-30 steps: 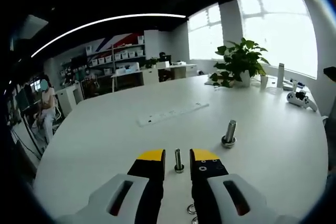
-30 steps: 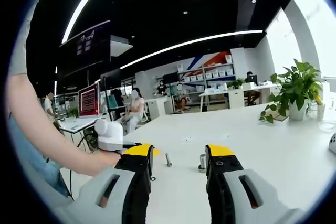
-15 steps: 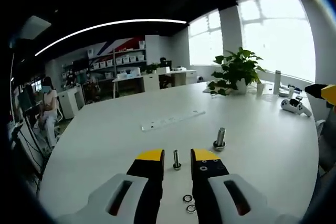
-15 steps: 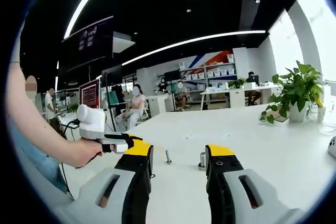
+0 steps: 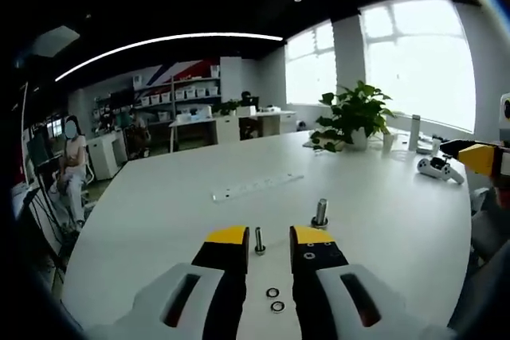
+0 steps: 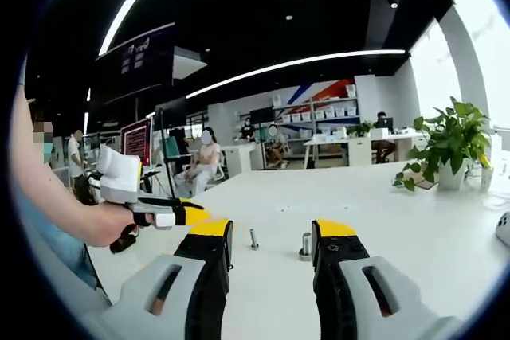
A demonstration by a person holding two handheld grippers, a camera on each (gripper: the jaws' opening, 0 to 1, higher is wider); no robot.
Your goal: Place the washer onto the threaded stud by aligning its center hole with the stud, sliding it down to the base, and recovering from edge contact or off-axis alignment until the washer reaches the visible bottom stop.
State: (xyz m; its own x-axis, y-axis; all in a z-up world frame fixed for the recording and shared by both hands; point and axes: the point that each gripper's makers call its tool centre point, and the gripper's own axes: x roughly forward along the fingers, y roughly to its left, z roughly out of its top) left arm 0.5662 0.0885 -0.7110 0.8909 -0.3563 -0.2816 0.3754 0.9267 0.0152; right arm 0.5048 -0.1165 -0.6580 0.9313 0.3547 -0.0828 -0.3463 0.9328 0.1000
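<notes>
here, washers [image 5: 275, 299] between open left tool [image 5: 268, 238] jaws

On the table [image 5: 159, 205], in the left gripper view, two washers [image 5: 275, 299] lie side by side between the jaws of the left gripper [image 5: 269, 238], nearest the camera. Beyond them stands the thin stud [image 5: 260, 241], with the thicker stud [image 5: 320, 213] to its right and a little farther off. A power strip [image 5: 257, 185] lies behind both (across the tabletop), and a potted plant [image 5: 352, 117] sits at the far right.
</notes>
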